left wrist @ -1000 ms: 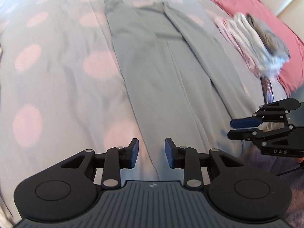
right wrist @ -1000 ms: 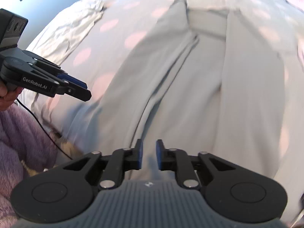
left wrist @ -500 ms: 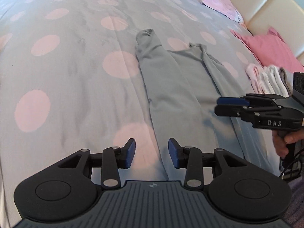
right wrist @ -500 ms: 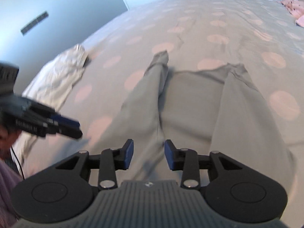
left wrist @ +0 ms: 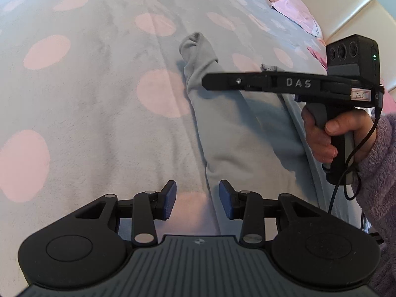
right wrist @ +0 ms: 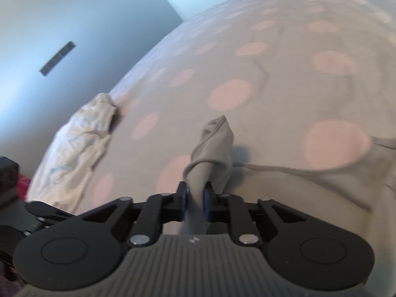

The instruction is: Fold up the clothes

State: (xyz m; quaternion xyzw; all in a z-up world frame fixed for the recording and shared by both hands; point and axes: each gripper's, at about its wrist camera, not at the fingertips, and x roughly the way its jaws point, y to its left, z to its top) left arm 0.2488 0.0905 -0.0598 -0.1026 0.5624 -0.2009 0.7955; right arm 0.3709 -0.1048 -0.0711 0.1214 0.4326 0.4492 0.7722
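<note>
A grey long-sleeved garment point(left wrist: 237, 128) lies flat on a grey bedspread with pink dots point(left wrist: 86, 99). My right gripper point(right wrist: 195, 195) is closing its jaws on the far end of the garment's left sleeve point(right wrist: 217, 143); the cloth fills the gap between the pads and rises in a fold. In the left wrist view the right gripper point(left wrist: 206, 83) reaches across over that sleeve end. My left gripper point(left wrist: 198, 203) hovers open over the sleeve's left edge, with nothing between its fingers.
A person's hand point(left wrist: 321, 136) in a purple fleecy sleeve point(left wrist: 376, 160) holds the right gripper's handle. A crumpled white cloth point(right wrist: 81, 138) lies at the bed's left edge. Pink clothes point(left wrist: 292, 7) and a cream headboard point(left wrist: 346, 7) are at the far right.
The right gripper travelled up the garment to the sleeve's far end, opened, then closed on the cloth. The left gripper slid along the garment's left edge and opened slightly.
</note>
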